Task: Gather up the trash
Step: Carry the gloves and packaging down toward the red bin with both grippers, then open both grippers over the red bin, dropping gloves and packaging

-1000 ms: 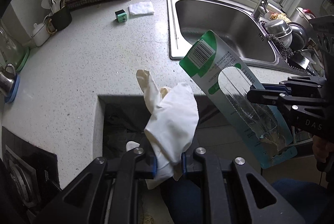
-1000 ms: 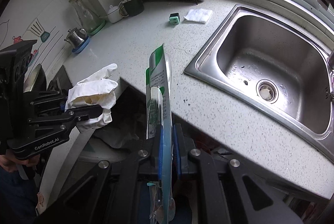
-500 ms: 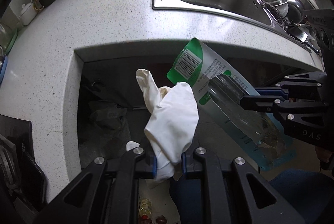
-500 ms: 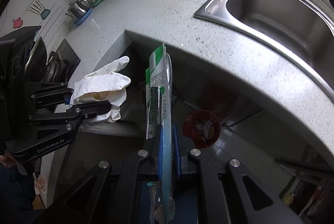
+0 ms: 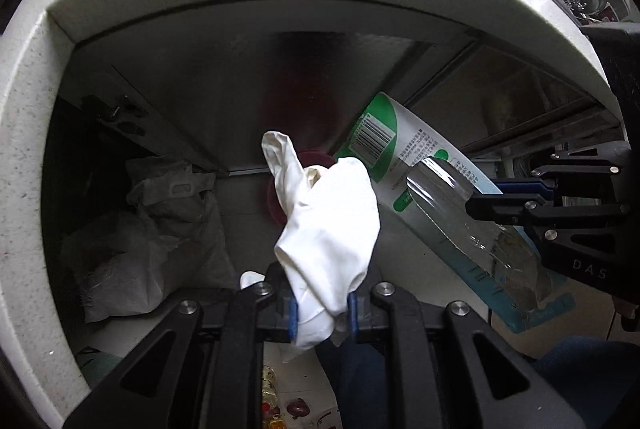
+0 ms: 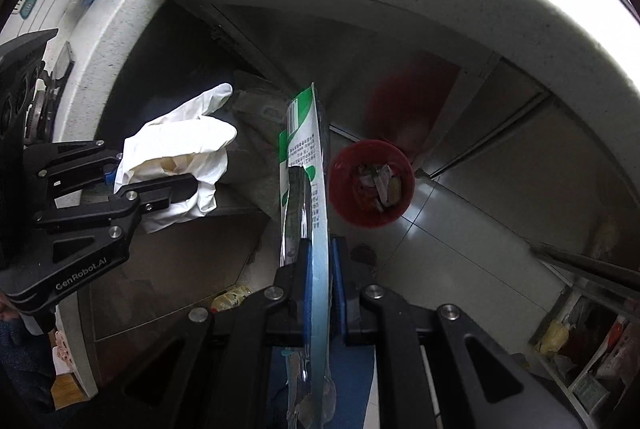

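Glove (image 5: 328, 229) pinched in left gripper (image 5: 319, 309), fingers pointing outward.

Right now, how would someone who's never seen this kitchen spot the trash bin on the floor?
Look below the white speckled countertop to the tiled floor in front of the metal cabinet doors. There stands a small round red bin with scraps inside, the only red thing down there, unlike the grey plastic bags nearby.

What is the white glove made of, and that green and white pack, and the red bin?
White glove: looks like thin rubber or latex, matte, limp and wrinkled where it is pinched.
Green and white pack: printed card with a clear plastic blister that glints and shows through.
Red bin: probably plastic, with a smooth even colour and thin rim.
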`<state>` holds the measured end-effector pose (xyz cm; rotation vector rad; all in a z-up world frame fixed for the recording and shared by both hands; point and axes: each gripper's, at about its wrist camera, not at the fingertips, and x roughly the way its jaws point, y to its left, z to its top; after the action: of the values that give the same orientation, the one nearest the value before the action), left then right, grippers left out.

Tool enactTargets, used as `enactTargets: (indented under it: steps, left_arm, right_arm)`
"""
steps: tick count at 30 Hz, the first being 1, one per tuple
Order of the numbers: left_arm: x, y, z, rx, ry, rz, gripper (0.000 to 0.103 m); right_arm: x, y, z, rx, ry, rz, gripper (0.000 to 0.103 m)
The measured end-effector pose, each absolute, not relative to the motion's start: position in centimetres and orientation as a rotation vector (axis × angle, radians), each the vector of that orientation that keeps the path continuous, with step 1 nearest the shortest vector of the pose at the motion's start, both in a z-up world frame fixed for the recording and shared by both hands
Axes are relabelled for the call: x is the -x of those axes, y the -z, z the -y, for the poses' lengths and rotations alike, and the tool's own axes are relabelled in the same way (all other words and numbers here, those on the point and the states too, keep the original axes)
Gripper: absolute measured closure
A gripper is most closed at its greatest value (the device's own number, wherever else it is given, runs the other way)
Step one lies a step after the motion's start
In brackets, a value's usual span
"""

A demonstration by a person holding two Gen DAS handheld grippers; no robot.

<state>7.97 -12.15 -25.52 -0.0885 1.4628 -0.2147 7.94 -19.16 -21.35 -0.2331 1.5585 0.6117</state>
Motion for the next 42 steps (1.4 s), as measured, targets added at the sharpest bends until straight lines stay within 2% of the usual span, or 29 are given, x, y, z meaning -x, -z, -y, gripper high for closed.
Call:
enactTargets:
  steps: [12,26,29,31,33,36,39,42]
  left_arm:
    - [-9.4,38.1,11.8,0.128,0.199,-1.523,0.088]
    - [-11.2,53.5,13.8,0.098,0.227,-1.587,0.087]
    - [-11.4,55.3,14.0,0.078,0.226,-1.593,0.079]
    - [-11.5,55.9,14.2,0.065,0.23,-1.59,0.068]
    - [-11.6,56.1,14.2,0.056,0.242,-1.584,0.051]
    - [-11.8,57.0,13.9,0.042,0.26,-1.584,0.034]
    - [-11.9,57.2,14.1,0.025,0.259,-1.59,0.022]
    - [-12.0,57.4,14.0,0.012,0.254,-1.595,0.018]
  right_arm:
    - [-10.0,33.5,18.0,0.308,-0.564,-1.684,0.094]
    - [-12.1,49.2,19.4,0.222,-0.444,-1.847,0.094]
    - [-12.4,51.5,19.8,0.198,-0.422,-1.854,0.094]
    - [-12.4,52.3,20.2,0.176,-0.413,-1.859,0.094]
    - [-12.3,52.6,20.5,0.163,-0.404,-1.864,0.094]
    - [-12.2,53.2,20.8,0.15,-0.404,-1.874,0.094]
    - [-12.2,52.2,21.3,0.127,-0.407,-1.875,0.094]
    - [-12.2,51.2,21.5,0.109,-0.412,-1.869,0.094]
